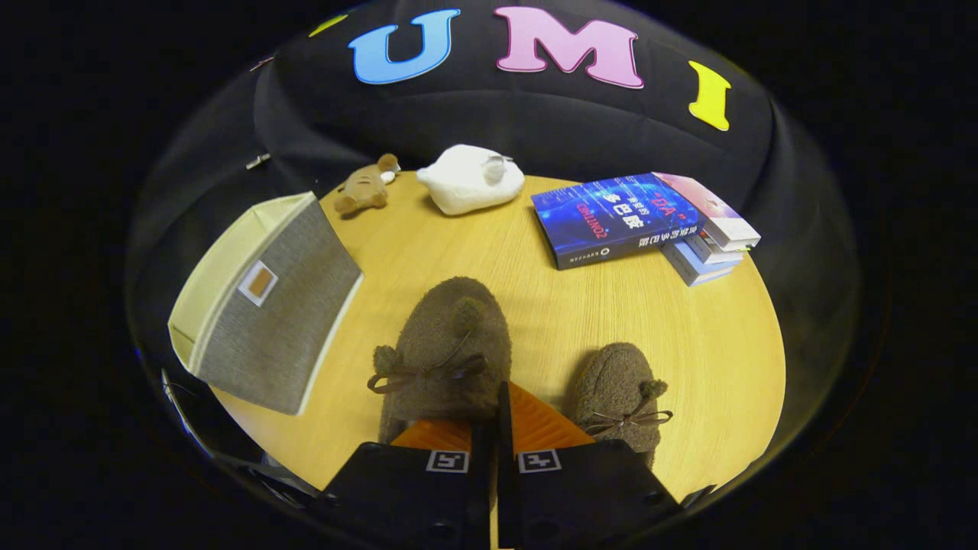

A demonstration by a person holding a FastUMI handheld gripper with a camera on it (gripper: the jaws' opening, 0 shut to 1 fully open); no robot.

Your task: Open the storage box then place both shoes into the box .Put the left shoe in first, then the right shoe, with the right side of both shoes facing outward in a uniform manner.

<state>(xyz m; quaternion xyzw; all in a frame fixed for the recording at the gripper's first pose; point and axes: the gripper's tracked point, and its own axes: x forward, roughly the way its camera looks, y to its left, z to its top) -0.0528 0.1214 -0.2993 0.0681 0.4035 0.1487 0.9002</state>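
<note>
Two brown fuzzy shoes with bow laces are on the round wooden table (pixel 710 344). The bigger-looking shoe (pixel 447 344) is right at my gripper (pixel 498 405). The fingers stand nearly together, pinching its rear edge, and the shoe covers part of the left pad. The second shoe (pixel 620 397) rests on the table just to the right of the fingers, toe pointing away. The storage box (pixel 267 305), grey fabric with a small label and cream panels, stands at the table's left edge, left of the held shoe.
Beyond the shoes, a stack of books (pixel 649 218) lies at the far right of the table. A white plush toy (pixel 470 179) and a small brown plush toy (pixel 367 187) sit at the far edge.
</note>
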